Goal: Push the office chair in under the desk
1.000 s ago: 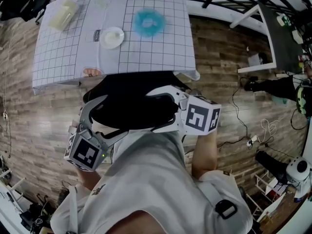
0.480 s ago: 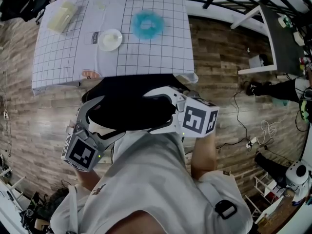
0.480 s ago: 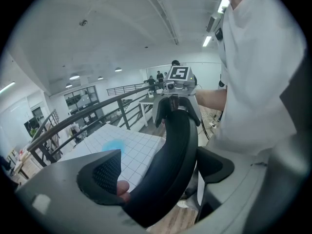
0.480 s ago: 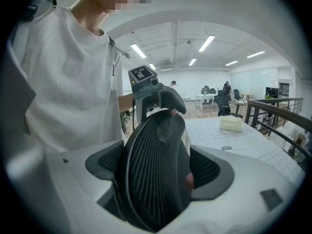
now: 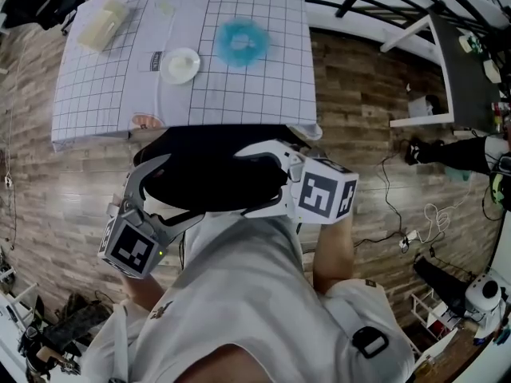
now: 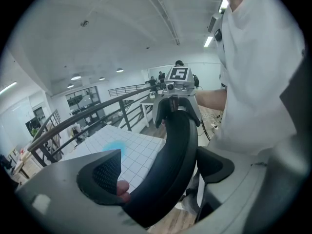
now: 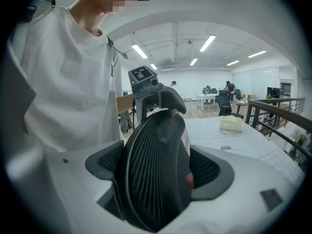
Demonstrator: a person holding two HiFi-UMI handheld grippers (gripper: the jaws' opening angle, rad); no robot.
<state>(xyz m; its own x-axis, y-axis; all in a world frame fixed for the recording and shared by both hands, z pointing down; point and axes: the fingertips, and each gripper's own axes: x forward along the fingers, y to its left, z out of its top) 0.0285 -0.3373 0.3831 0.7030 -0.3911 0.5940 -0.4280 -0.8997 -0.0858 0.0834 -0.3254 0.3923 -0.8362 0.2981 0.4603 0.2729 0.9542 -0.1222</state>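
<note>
The black office chair [image 5: 215, 166] stands at the front edge of the desk [image 5: 104, 78], which is draped in a white grid cloth. From above I see only the chair's dark top, partly under the cloth's edge. My left gripper [image 5: 180, 191] clamps the left end of the backrest and my right gripper [image 5: 249, 182] clamps the right end. In the left gripper view the curved backrest rim [image 6: 170, 169] fills the gap of the left gripper [image 6: 161, 169]. In the right gripper view the mesh backrest [image 7: 151, 174] sits between the pads of the right gripper [image 7: 156, 167]. The seat and wheels are hidden.
On the desk lie a white plate [image 5: 180, 64], a blue fluffy object [image 5: 242, 40] and a pale box [image 5: 104, 24]. Cables [image 5: 407, 230] trail on the wooden floor at right. A dark table [image 5: 463, 62] stands at far right, with a railing behind.
Very little differs. My left gripper has shifted slightly down and to the left. The chair and the right gripper stay at the desk's edge.
</note>
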